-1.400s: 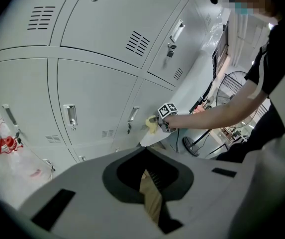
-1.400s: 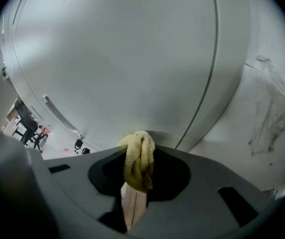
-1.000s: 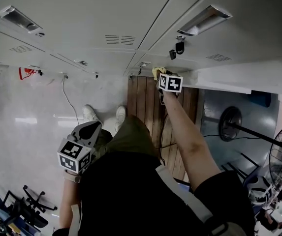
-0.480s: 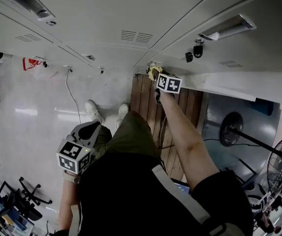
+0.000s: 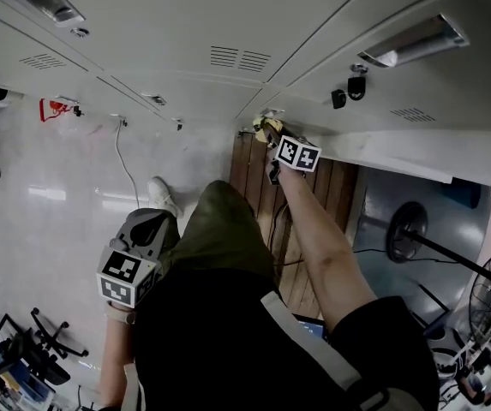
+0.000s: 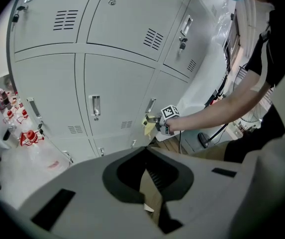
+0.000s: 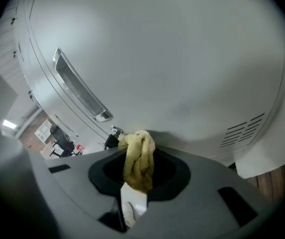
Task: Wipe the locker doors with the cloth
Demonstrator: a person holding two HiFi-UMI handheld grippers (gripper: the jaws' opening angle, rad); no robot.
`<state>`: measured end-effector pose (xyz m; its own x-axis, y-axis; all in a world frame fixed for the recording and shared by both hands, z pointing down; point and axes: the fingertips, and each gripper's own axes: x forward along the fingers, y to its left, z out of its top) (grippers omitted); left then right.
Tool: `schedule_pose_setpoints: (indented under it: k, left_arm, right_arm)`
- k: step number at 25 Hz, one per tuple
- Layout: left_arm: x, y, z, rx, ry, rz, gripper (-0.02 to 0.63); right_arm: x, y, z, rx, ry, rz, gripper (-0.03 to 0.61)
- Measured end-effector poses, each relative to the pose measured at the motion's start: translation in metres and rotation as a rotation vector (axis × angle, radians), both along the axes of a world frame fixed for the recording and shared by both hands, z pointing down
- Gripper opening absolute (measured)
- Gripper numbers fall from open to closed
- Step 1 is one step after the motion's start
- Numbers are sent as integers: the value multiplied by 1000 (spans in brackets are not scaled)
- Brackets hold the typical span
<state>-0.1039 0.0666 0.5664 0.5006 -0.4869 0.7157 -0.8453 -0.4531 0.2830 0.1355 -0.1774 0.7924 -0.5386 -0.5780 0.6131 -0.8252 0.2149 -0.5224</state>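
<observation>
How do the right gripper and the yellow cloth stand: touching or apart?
Touching. The right gripper view shows the right gripper with its jaws closed on the yellow cloth, which bunches up between them.

yellow terry cloth [image 7: 139,164], bunched and twisted into a rope-like wad, clamped between the jaws of the right gripper [image 7: 139,152]. its top end presses on a lower locker door [image 7: 172,59]. locker doors [image 6: 117,91] are pale grey metal, closed, with recessed handles and louvre vents.
</observation>
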Motion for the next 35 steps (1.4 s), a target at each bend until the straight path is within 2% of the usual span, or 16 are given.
schedule_pose_setpoints:
  k: [5, 8, 17, 24, 28, 35]
  left_arm:
    - [1, 4, 6, -4, -12, 17, 9]
    - [-6, 0, 11, 4, -20, 22, 9]
    - [-27, -20, 25, 19, -36, 22, 9]
    - [-37, -27, 43, 31, -42, 52, 9]
    - [-37, -35, 48, 49, -39, 64, 9]
    - [-31, -40, 53, 56, -39, 83, 9]
  right_arm:
    - [-12, 2, 12, -1, -81, 47, 86]
    - [-18, 1, 19, 3, -87, 64, 86]
    - [-28, 0, 58, -11, -11, 87, 86]
    - [-25, -1, 78, -7, 92, 39, 87]
    - [-13, -2, 85, -18, 138, 26, 87]
    - [24, -1, 93, -57, 209, 71, 89]
